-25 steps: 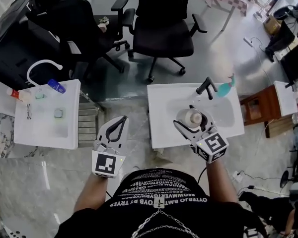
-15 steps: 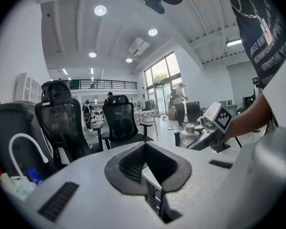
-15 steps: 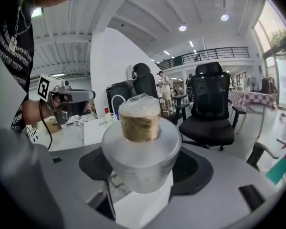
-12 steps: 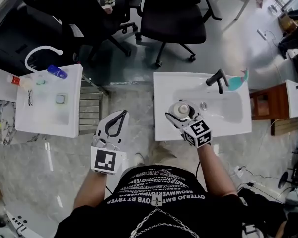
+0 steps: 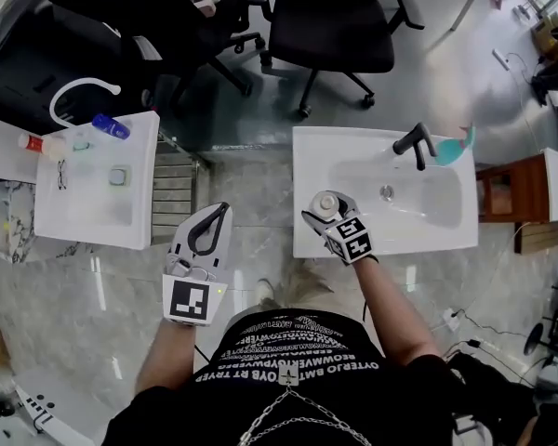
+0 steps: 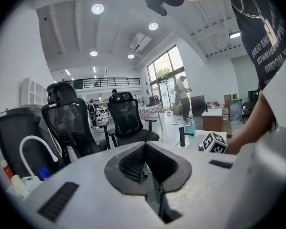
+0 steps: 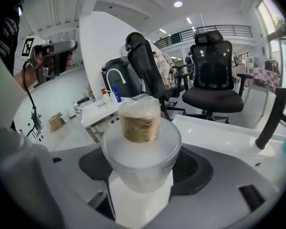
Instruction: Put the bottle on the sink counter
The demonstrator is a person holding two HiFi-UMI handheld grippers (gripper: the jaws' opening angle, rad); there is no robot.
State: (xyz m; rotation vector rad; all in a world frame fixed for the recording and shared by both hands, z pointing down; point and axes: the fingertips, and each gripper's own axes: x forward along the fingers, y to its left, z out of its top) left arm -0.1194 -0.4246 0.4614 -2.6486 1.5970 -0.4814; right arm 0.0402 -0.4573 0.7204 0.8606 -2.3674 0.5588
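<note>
Almost done: right gripper [image 5: 324, 210] clamps the bottle [image 5: 327, 203], counter [image 5: 307, 156] right beneath it, only set-down left; left gripper [image 5: 219, 214] closed, empty.

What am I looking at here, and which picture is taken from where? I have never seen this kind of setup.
There is no robot: a person holds a two-jaw tool in each hand. The head view comes from a camera on the person's head, looking steeply down. The other two cameras ride on the tools and look along their jaws. The right hand-held gripper is shut on a white bottle with a wrapped cap, over the left end of the white sink counter. The black faucet stands further right. The left hand-held gripper is shut and empty, over the floor. A second white counter on the left carries a blue bottle.
</note>
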